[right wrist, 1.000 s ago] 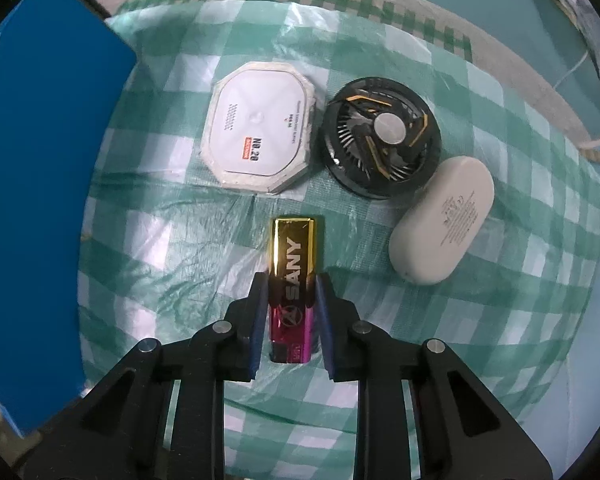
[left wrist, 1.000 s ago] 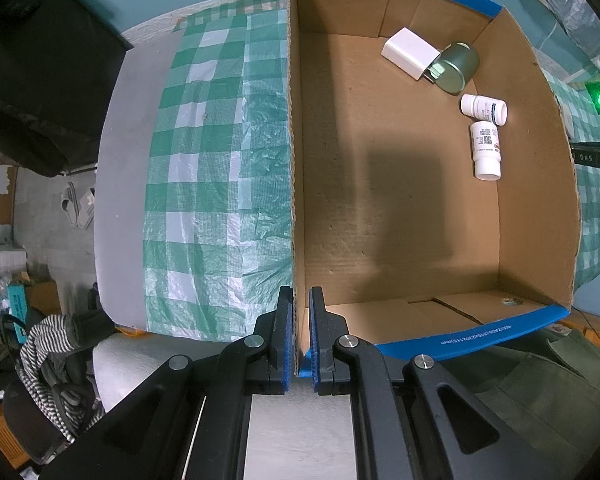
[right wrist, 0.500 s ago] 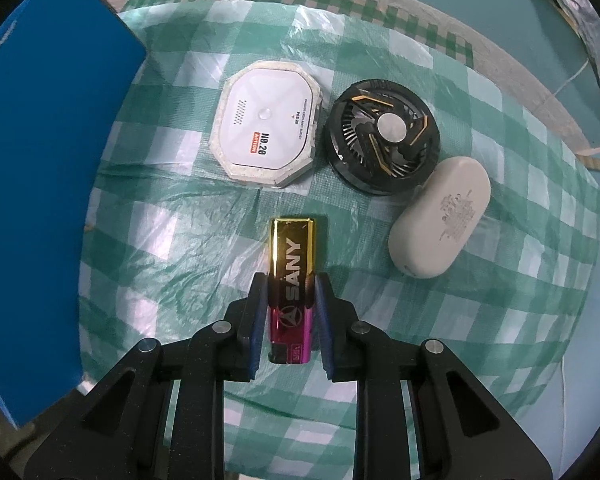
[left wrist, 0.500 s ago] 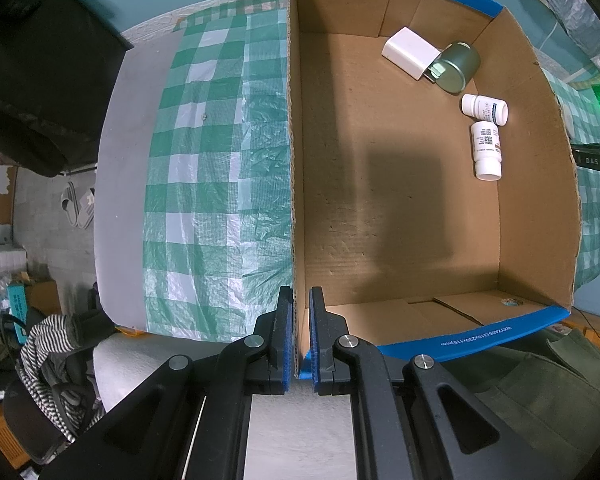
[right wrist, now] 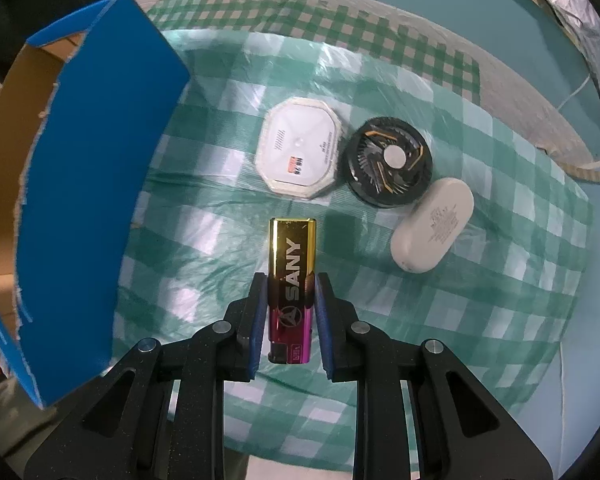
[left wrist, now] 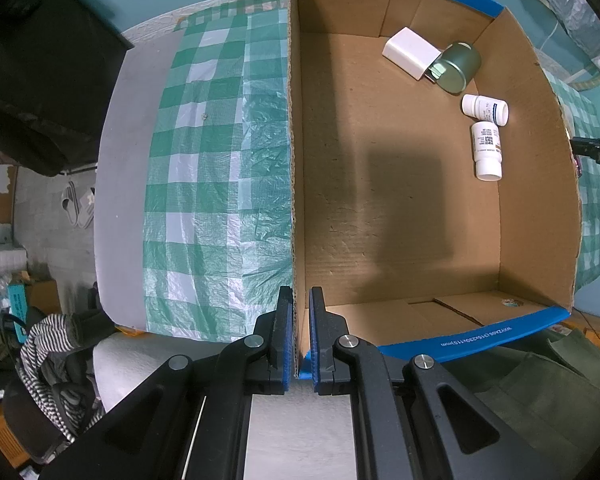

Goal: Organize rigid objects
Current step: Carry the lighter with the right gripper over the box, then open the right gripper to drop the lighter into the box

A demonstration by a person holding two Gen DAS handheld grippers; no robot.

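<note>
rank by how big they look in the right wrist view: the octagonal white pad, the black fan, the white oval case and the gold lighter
1. Gold lighter, though it sits in the right gripper nearest the camera, so unsure.
2. Black fan and octagonal white pad: too alike to split.
3. White oval case.

Left tool [left wrist: 299,334] clamped, right tool [right wrist: 290,308] gripping — both pointing down

The right claw [right wrist: 290,300] has lifted the gold-and-magenta lighter [right wrist: 291,288] off the checked cloth [right wrist: 500,312]
</note>
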